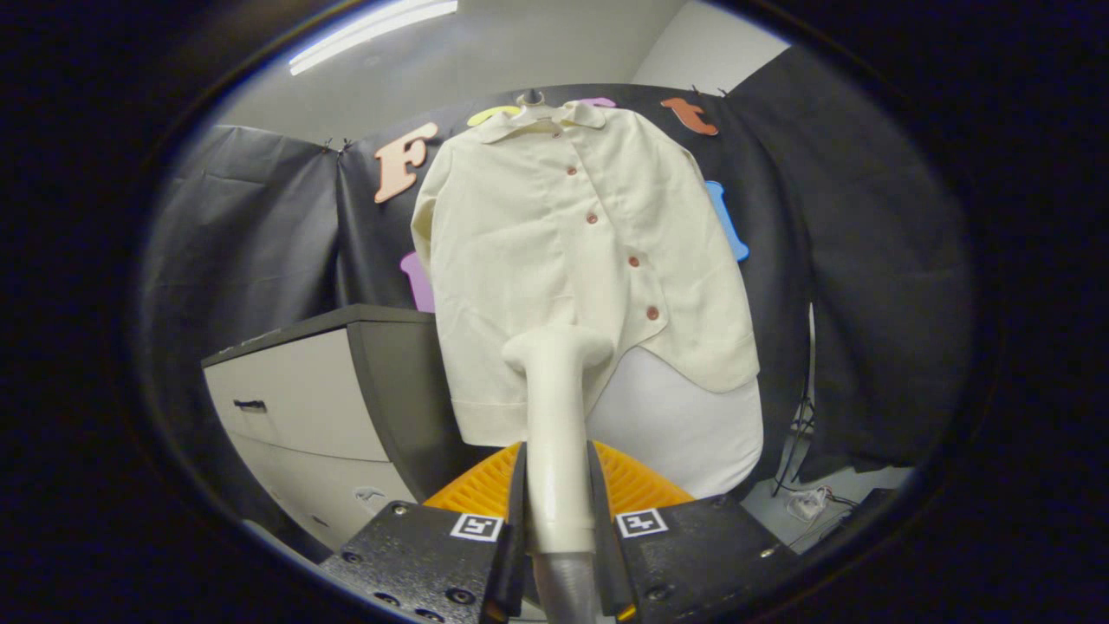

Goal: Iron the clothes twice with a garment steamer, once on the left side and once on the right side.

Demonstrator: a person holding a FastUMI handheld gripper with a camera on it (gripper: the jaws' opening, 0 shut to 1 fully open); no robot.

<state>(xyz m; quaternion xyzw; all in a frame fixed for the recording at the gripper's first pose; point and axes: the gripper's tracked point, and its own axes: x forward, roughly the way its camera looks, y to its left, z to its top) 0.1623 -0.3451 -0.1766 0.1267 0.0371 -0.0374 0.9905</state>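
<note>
Black cloth wall backs the booth, ceiling light strip (372, 35) above. Cream shirt (572, 260) with reddish buttons hangs on a hanger (530, 102) against the cloth, front facing the camera, over a white board (684, 425). Steamer (554, 416) stands upright between the fingers of the hand-held gripper (559, 520), both fingers pressed on its handle; its head lies against the shirt's lower hem. Orange ribbed part (641, 490) sits just beyond the fingers. Drawer cabinet (303, 416) stands beside the shirt. Cables (806, 494) lie on the floor opposite.

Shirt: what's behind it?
Behind the shirt: black cloth wall and a white padded board below its hem. The board's upper part is covered. Gripper grips the steamer.
</note>
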